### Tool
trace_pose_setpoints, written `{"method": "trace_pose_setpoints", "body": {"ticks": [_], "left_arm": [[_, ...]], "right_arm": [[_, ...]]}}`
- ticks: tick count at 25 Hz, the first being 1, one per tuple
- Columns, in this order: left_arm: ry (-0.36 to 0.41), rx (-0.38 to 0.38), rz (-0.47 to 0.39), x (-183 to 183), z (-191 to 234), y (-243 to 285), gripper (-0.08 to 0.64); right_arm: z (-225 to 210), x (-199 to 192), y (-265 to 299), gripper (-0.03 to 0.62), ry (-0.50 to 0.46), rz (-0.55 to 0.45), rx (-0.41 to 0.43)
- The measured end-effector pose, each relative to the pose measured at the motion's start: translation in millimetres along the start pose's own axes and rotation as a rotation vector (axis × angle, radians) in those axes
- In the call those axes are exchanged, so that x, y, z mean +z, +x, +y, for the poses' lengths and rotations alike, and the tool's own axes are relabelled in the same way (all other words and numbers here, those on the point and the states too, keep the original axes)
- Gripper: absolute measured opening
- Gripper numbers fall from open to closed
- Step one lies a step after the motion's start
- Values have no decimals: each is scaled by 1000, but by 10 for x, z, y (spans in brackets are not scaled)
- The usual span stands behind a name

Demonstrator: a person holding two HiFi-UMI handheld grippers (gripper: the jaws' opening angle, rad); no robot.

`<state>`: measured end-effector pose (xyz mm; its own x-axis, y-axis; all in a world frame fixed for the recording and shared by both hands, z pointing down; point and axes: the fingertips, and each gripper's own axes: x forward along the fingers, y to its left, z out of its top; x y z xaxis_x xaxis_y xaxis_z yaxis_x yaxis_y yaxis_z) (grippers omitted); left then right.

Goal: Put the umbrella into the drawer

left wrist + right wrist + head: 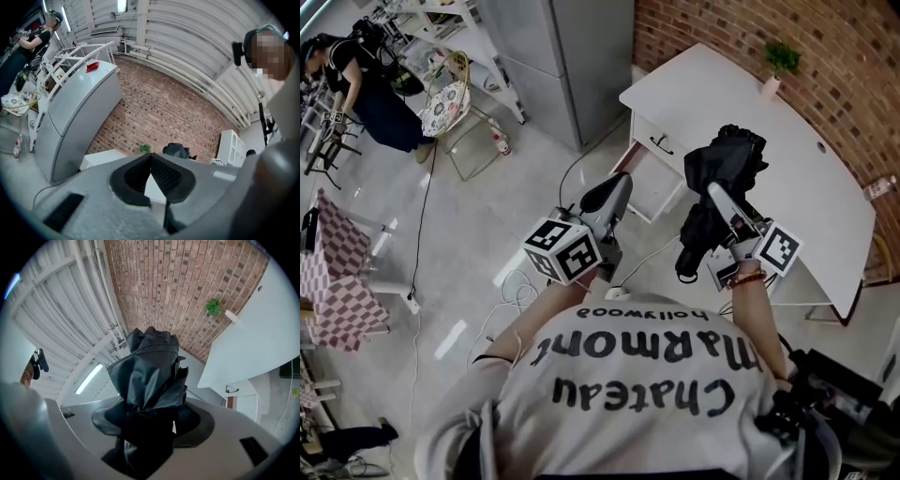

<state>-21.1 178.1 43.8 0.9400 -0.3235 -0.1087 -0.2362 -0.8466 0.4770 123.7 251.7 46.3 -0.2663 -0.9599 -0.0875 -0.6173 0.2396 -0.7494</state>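
In the head view, the person stands on a grey floor [459, 244] facing a white counter [806, 178] set against a brick wall [741, 28]. The right gripper [712, 202] is raised in front of the counter, its 2 jaws pinching a folded black umbrella [727, 159], which sticks up and away from the person above the counter's near edge. The left gripper [623, 180] is just beside it, apart from the umbrella, with its jaws pressed together and nothing between them. Beyond its tip, a white drawer [652, 187] stands pulled out under the counter's end (its inside cannot be made out). A small green plant [781, 58] stands at the counter's far edge, and a tall grey cabinet [567, 56] is to the left. Another person [356, 84] is in the far left corner.

In the left gripper view, the left gripper [151, 157] shows 2 dark pads meeting at the tips, holding nothing. Past them are the counter [101, 158], the plant [145, 148] and the top of the umbrella [177, 151], with the grey cabinet [79, 117] at the left.

In the right gripper view, the right gripper [152, 420] has its jaws spread wide around the umbrella [150, 371], both pads pressing its bunched fabric, which fills the middle of the view. The counter [262, 333], the plant [213, 307] and the drawer [243, 404] lie to the right.
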Motion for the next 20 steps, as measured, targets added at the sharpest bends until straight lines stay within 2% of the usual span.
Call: {"method": "trace_pose_setpoints", "body": {"ticks": [11, 17, 20], "left_arm": [[26, 24, 42, 183, 631, 241, 15], [82, 70, -7, 165, 830, 225, 15], [24, 51, -15, 119, 929, 246, 15]], "right_arm": [[-287, 139, 611, 252, 11, -40, 8], [-482, 58, 803, 252, 63, -29, 10], [-609, -13, 937, 253, 85, -4, 0]]}}
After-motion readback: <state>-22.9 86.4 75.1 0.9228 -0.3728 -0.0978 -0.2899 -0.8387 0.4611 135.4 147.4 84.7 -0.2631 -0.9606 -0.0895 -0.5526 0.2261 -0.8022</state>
